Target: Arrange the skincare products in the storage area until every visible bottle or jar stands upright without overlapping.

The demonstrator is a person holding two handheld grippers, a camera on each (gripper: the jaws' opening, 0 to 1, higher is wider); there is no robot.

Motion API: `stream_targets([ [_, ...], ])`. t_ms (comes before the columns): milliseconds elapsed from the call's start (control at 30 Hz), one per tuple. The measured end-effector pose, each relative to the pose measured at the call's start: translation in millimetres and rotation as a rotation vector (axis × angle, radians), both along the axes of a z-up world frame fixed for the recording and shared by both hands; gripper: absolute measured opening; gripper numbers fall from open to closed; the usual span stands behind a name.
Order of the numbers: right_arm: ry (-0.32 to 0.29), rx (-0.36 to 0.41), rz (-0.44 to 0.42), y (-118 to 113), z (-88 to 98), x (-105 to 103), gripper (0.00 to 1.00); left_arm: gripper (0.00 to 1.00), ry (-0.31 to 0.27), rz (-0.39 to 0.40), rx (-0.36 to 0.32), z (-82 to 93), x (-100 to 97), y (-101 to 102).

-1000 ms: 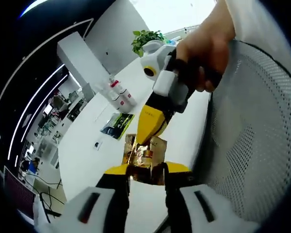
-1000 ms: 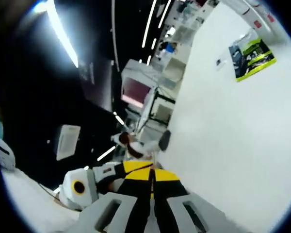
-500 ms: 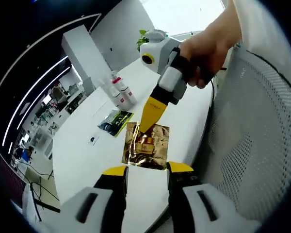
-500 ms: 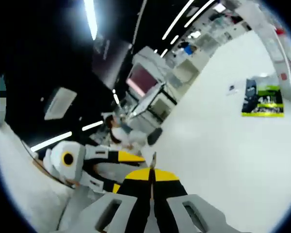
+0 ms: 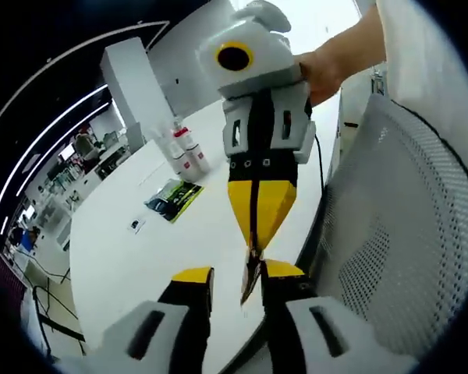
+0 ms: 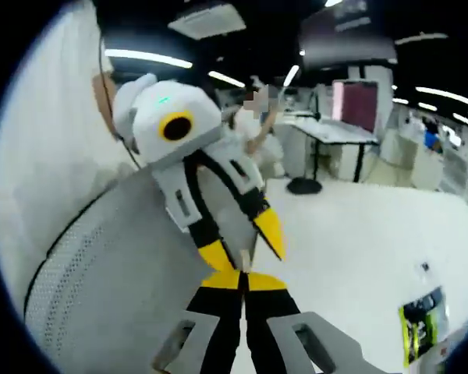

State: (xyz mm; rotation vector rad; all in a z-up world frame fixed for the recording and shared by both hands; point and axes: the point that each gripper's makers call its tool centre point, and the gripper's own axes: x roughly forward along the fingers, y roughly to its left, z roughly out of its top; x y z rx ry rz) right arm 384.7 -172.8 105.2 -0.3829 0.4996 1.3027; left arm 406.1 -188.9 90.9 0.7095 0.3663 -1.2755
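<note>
Right hand-held gripper (image 5: 256, 243) clenched on gold sachet (image 5: 251, 279), edge-on between left hand-held gripper's (image 5: 235, 282) parted jaws; mesh chair (image 5: 398, 234) crowds table (image 5: 140, 257); bottles (image 5: 186, 152) well apart

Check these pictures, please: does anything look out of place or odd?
Yes. A thin sachet hangs in the air, pinched edge-on by the shut right tongs. It sits between the open left tongs, near the edge of the table instead of resting on it. The two bottles behind stand upright.
</note>
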Motion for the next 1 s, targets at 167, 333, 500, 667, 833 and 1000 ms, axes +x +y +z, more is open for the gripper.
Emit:
stream_targets([
  [167,-0.044,0.033,0.024,10,15.4,4,0.0,0.09,0.016,0.019,0.029,-3.5,1.7,5],
  [333,-0.081,0.027,0.015,9,17.4,10,0.0,0.0,0.02,0.035,0.044,-4.3,3.2,9],
  [500,-0.092,0.029,-0.029,7,19.4,14,0.0,0.0,0.027,0.049,0.037,-0.6,5.3,11],
  [667,-0.104,-0.08,-0.014,-4,2.2,10,0.14,0.0,0.017,-0.009,0.008,5.4,-4.8,6],
  [833,-0.078,-0.153,0.062,-14,-16.0,-6,0.0,0.0,0.03,-0.127,0.009,2.4,-27.9,0],
  [1000,0.076,-0.071,-0.008,-19,-13.4,-13,0.0,0.0,0.168,-0.102,-0.056,6.7,-32.5,-6],
])
